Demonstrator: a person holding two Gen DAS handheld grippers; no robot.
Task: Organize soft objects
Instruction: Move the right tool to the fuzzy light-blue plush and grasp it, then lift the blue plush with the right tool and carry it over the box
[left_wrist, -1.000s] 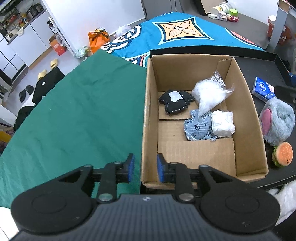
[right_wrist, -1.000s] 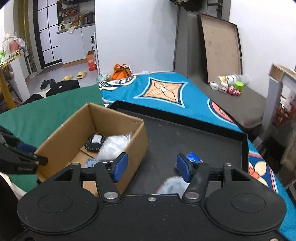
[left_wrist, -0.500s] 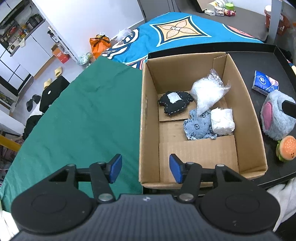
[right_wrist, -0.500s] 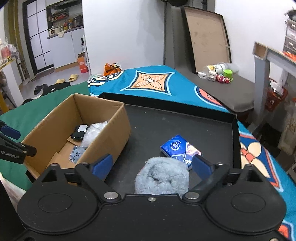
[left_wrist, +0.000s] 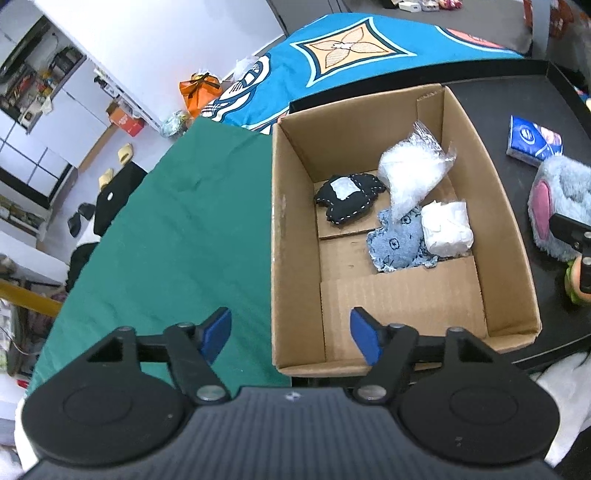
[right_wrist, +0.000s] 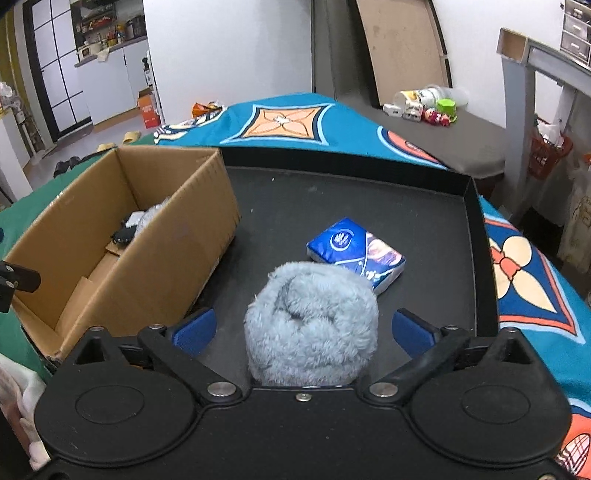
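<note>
A cardboard box (left_wrist: 291, 236) (right_wrist: 192, 236) holds a black stitched plush (left_wrist: 347, 199), a clear bag of white stuffing (left_wrist: 410, 173), a denim patch (left_wrist: 399, 247) and a white wrapped bundle (left_wrist: 447, 229). My left gripper (left_wrist: 290, 334) is open and empty, above the box's near left corner. My right gripper (right_wrist: 301, 328) is open, its jaws on either side of a grey-blue fluffy plush (right_wrist: 312, 321) (left_wrist: 561, 206) on the black tray (right_wrist: 476, 221), not closed on it. A blue tissue pack (right_wrist: 356, 251) (left_wrist: 533, 140) lies beyond the plush. A burger toy (left_wrist: 574, 284) sits by the plush.
A green cloth (left_wrist: 184, 221) covers the table left of the box. A patterned blue blanket (right_wrist: 288, 122) lies behind the tray. White fabric (left_wrist: 565, 387) hangs at the near right edge.
Both grippers have opened wide. The right gripper has dropped toward the fluffy plush, which now sits between its jaws. The left gripper has pulled back a little.
</note>
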